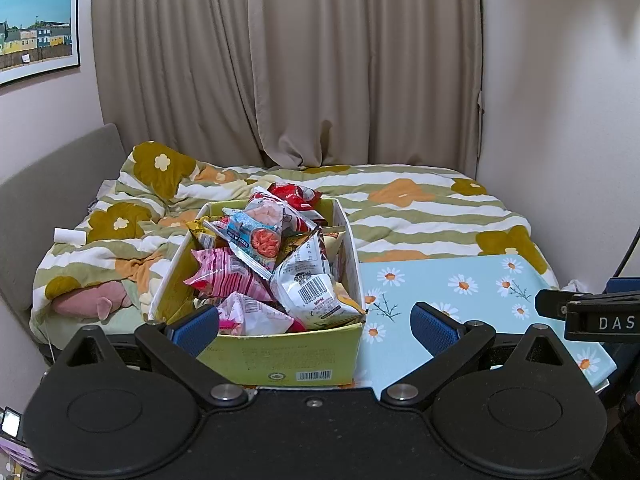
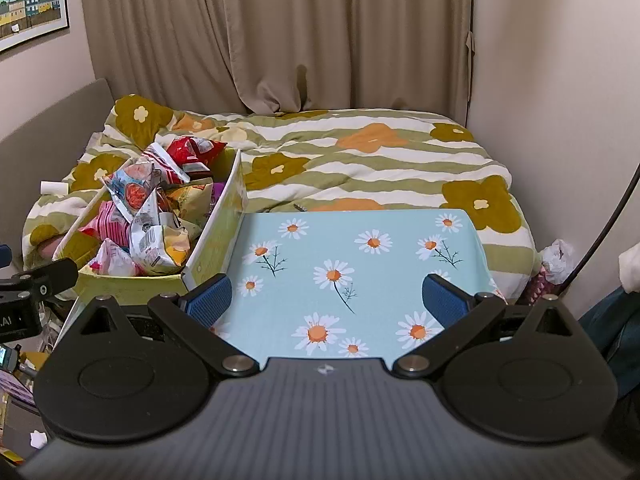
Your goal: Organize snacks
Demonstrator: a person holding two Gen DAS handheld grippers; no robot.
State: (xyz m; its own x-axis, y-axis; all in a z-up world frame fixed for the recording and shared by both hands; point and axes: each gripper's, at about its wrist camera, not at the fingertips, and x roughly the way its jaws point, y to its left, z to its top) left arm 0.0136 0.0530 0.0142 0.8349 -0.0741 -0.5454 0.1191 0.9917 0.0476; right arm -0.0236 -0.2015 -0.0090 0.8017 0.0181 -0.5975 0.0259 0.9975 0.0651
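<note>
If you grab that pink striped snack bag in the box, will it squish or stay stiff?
The pink striped snack bag looks puffy and creased, so it would probably crumple and feel light. Its shiny film may slip between the pads. It lies wedged under the blue packet, so pulling it could drag neighbours in the yellow-green box.

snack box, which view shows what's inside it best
The left wrist view: the snack box sits centred and close, its piled packets seen from above. The right wrist view shows it off at the left edge, smaller, at an angle.
</note>
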